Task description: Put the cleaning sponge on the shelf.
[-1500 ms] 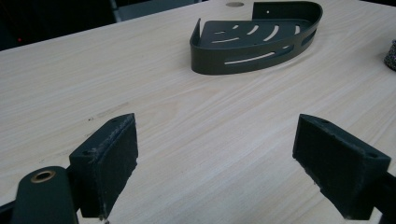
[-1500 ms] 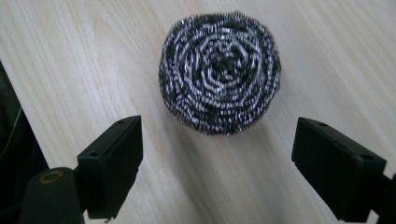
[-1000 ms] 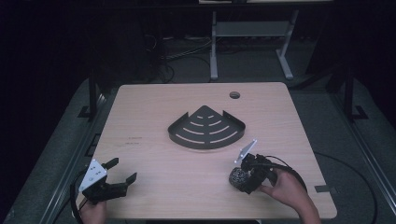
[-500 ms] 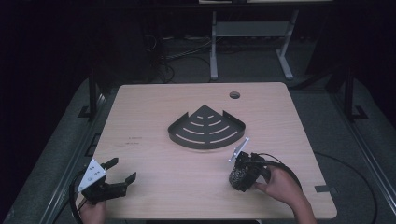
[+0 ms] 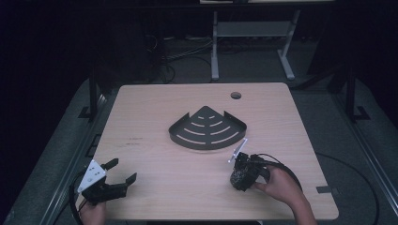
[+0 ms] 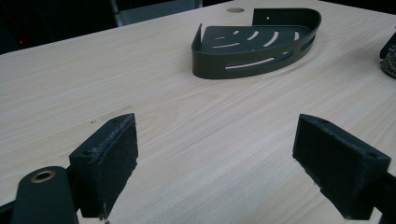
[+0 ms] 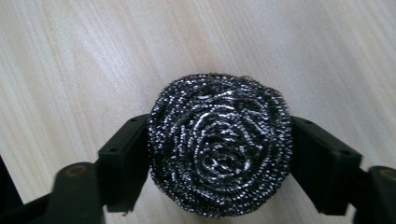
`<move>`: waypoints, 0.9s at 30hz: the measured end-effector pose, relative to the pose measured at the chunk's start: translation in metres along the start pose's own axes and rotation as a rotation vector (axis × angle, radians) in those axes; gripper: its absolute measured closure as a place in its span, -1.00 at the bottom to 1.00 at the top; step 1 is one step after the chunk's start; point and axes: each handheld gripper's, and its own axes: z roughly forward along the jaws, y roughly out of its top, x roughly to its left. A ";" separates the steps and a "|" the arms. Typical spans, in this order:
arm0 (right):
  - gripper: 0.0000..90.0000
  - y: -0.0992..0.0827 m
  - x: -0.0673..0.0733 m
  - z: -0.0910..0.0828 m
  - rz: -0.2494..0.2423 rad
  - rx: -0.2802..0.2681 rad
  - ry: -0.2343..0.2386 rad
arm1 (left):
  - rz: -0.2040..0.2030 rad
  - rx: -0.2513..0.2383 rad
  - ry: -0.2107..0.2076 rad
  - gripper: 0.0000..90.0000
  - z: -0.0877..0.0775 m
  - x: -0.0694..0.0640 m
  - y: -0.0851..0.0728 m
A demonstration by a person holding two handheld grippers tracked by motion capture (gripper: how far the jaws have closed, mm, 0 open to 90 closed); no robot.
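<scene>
A round steel-wool scourer (image 7: 219,149) sits between the jaws of my right gripper (image 7: 219,163), whose pads press on both its sides; the jaws have just been closing onto it. From above, the right gripper (image 5: 240,178) points down at the table's front right with the scourer (image 5: 238,179) under it. A black quarter-round slotted shelf basket (image 5: 209,133) lies at the table's middle, also far ahead in the left gripper view (image 6: 257,44). My left gripper (image 5: 123,174) stands open near the front left corner, nothing between its pads (image 6: 112,163).
The light wooden table (image 5: 155,112) has a round cable hole (image 5: 235,95) at the back right. A metal stand (image 5: 251,33) rises behind the table. Cables trail from both grippers over the front edge.
The right gripper has tipped down over the scourer and shifted slightly left. Its jaws have drawn in on the scourer. The left gripper has kept still.
</scene>
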 end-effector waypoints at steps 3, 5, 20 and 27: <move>-0.31 0.000 0.001 0.000 -0.004 0.001 0.001 | 0.000 -0.003 0.000 -0.70 0.000 0.000 0.000; -0.30 0.000 0.001 -0.001 -0.002 0.002 0.002 | 0.000 -0.003 0.001 -0.70 0.000 0.000 0.000; -0.28 0.015 0.000 -0.011 -0.028 0.028 -0.005 | 0.000 -0.004 -0.001 -0.70 0.000 0.000 0.000; -0.27 0.026 -0.003 -0.018 -0.041 0.034 -0.011 | -0.002 -0.005 -0.001 -0.70 -0.001 0.000 0.000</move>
